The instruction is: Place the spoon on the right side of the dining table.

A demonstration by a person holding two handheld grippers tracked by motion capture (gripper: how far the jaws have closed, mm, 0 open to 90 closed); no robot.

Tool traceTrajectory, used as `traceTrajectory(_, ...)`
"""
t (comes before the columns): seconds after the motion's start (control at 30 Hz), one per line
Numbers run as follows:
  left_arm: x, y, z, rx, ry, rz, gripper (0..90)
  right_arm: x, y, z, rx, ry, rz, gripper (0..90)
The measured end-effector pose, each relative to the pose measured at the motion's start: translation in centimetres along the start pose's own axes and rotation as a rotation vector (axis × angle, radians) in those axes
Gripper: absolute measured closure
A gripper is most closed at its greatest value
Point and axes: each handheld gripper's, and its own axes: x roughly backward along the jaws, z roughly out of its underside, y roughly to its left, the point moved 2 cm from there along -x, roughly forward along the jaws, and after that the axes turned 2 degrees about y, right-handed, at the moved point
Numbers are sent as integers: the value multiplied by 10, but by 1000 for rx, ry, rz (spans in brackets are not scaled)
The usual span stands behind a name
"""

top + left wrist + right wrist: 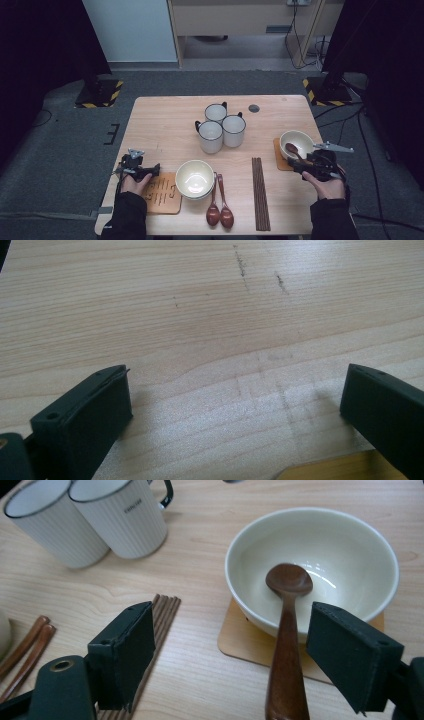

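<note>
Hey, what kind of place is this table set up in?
Probably a lab or recording studio, not a home dining room: dark curtains flank the wooden table, hazard-striped stand bases sit on grey carpet, and cables trail across the floor.

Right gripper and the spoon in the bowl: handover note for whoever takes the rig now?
Right gripper: open, fingers either side of the wooden spoon, not clamped on it.
The spoon's head rests in the cream bowl, which sits on a coaster at the table's right edge.
Left gripper: open, holding nothing, above bare table beside the second coaster.
Done: one bowl set with coaster and spoon.
Likely left: the stacked bowls, two spoons and chopsticks lie unplaced.
</note>
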Motion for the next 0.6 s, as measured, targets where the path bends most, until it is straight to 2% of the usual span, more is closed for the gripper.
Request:
traceTrajectory(0.23,0,0,0,0,0,0,0,-2,16,-3,36,-24,-39,225)
traceTrajectory(0.6,0,0,0,0,0,0,0,-13,43,2,95,-44,-56,260)
